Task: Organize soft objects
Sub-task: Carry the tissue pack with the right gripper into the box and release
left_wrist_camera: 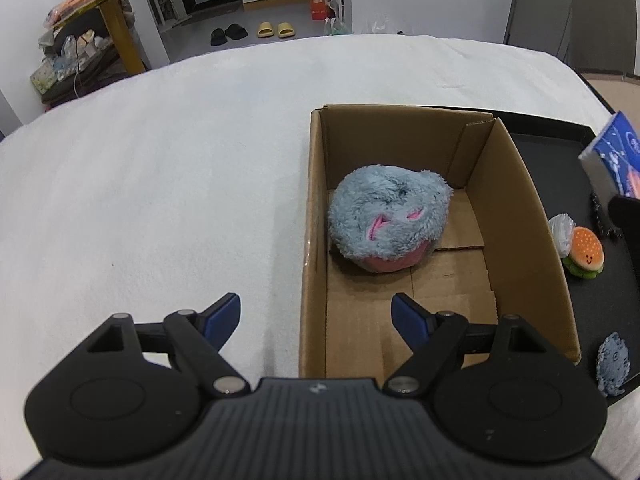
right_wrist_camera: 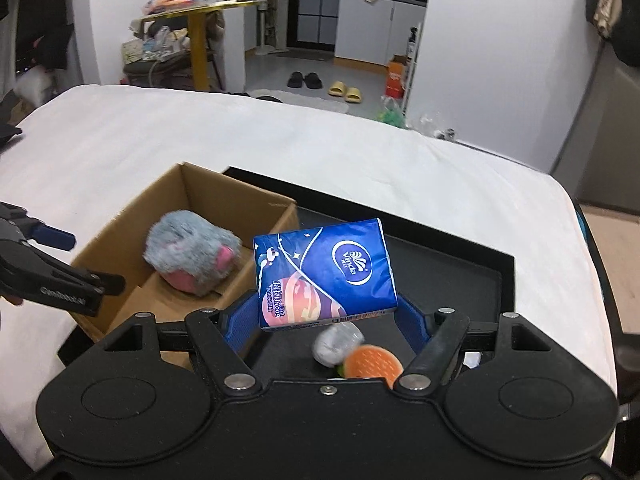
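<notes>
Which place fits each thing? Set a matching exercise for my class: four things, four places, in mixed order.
Things:
1. grey plush
2. tissue pack
3. burger toy
4. left gripper

Places:
a. on the black tray
b. in the box
c. open, holding nothing
d. in the right gripper

Pairs: 1-b, 2-d, 3-a, 4-c

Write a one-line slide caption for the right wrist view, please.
Right gripper holds a blue tissue pack above the black tray, beside a cardboard box.
</notes>
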A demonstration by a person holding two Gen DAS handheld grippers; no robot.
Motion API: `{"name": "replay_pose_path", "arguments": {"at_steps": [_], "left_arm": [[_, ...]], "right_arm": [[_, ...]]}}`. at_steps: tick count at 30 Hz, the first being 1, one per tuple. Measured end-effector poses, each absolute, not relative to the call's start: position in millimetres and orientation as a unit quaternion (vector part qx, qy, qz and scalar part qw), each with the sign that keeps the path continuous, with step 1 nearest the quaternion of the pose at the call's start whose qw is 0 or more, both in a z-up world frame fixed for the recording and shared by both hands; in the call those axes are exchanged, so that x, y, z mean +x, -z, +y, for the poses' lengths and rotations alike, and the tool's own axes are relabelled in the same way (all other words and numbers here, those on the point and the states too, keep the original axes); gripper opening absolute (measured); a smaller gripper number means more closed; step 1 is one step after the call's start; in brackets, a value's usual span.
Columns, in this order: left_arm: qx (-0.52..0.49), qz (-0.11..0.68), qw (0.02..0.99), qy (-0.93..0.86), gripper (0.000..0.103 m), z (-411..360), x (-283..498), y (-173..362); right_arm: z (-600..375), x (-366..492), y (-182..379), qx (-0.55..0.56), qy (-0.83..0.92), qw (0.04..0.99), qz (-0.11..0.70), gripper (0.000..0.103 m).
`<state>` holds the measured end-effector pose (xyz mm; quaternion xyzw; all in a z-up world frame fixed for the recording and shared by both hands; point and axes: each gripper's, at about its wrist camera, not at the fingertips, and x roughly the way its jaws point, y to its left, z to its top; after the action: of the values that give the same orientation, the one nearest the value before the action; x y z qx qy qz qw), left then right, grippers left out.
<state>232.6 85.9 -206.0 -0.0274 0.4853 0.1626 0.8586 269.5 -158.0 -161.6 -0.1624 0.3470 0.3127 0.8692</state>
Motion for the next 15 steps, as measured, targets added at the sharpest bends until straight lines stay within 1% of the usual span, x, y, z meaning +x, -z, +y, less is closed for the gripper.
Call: {"name": "replay_pose_path", "arguments": {"at_steps": [1,3,5,6,8,10,11,12,13,15], "left_arm": [[-0.032,0.485,0.859,-0.162,0.079,86.8,232.0,206.6],[-0.042,0.486,0.858,-0.158,0.078,89.4,231.4,207.5],[-0.046,0.486,0.859,-0.155,0.075,90.8,230.5,208.3],[-0.047,0.484,0.860,-0.155,0.072,91.0,229.4,208.5],[-0.050,0.482,0.861,-0.152,0.064,92.1,228.5,209.2],[-0.059,0.485,0.860,-0.147,0.054,94.8,228.1,210.8],[-0.061,0.487,0.859,-0.146,0.052,96.0,228.2,211.8],[-0.056,0.485,0.860,-0.147,0.046,95.7,228.0,212.4],[-0.050,0.484,0.861,-0.147,0.037,95.5,227.5,213.0],[-0.055,0.487,0.860,-0.145,0.028,97.7,227.9,215.7]], "right_arm": [[-154.1,267.9,161.0,-0.163,-0.315,0.869,0.345,0.071],[-146.3,265.7,160.6,-0.166,-0.321,0.867,0.342,0.071],[-139.6,263.7,159.6,-0.166,-0.329,0.866,0.337,0.071],[-138.2,262.9,159.0,-0.166,-0.331,0.866,0.336,0.071],[-132.8,261.6,158.3,-0.169,-0.338,0.863,0.335,0.071],[-127.3,261.3,158.6,-0.172,-0.343,0.861,0.333,0.071],[-125.2,261.2,158.3,-0.174,-0.345,0.860,0.332,0.071],[-122.3,261.1,158.4,-0.176,-0.347,0.859,0.331,0.071],[-119.9,261.2,158.4,-0.178,-0.349,0.859,0.330,0.071],[-114.8,262.4,158.6,-0.182,-0.351,0.858,0.329,0.071]]}}
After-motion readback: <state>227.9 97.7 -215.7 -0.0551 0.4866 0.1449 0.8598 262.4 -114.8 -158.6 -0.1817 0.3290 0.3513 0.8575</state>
